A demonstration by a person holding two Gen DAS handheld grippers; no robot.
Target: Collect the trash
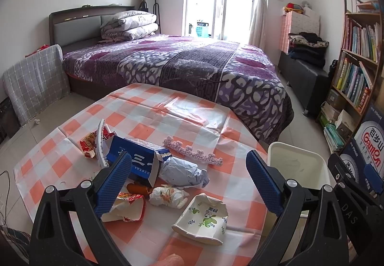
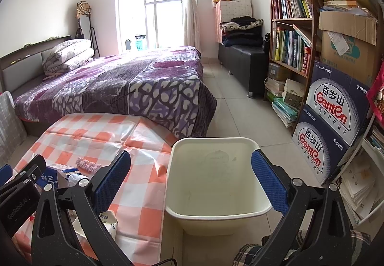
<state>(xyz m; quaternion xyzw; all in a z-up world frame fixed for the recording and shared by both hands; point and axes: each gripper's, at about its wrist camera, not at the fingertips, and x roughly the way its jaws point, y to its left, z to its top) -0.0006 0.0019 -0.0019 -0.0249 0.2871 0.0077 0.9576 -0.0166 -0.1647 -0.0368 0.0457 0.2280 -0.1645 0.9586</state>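
Trash lies on the checked tablecloth (image 1: 168,112): a crushed paper cup (image 1: 202,218), a white crumpled wrapper (image 1: 166,196), a grey-blue paper wad (image 1: 182,171), a blue carton (image 1: 136,160), red snack wrappers (image 1: 88,144) and a torn red-and-white packet (image 1: 127,208). My left gripper (image 1: 189,179) is open and empty above this pile. My right gripper (image 2: 192,182) is open and empty above the cream waste bin (image 2: 211,212), which stands on the floor right of the table and is empty. The bin also shows in the left wrist view (image 1: 297,162).
A pink crocheted strip (image 1: 192,150) lies on the table behind the trash. A bed (image 2: 120,83) stands just beyond the table. Water cartons (image 2: 336,121) and a bookshelf (image 2: 290,33) line the right wall. Tiled floor (image 2: 240,112) lies between bed and shelf.
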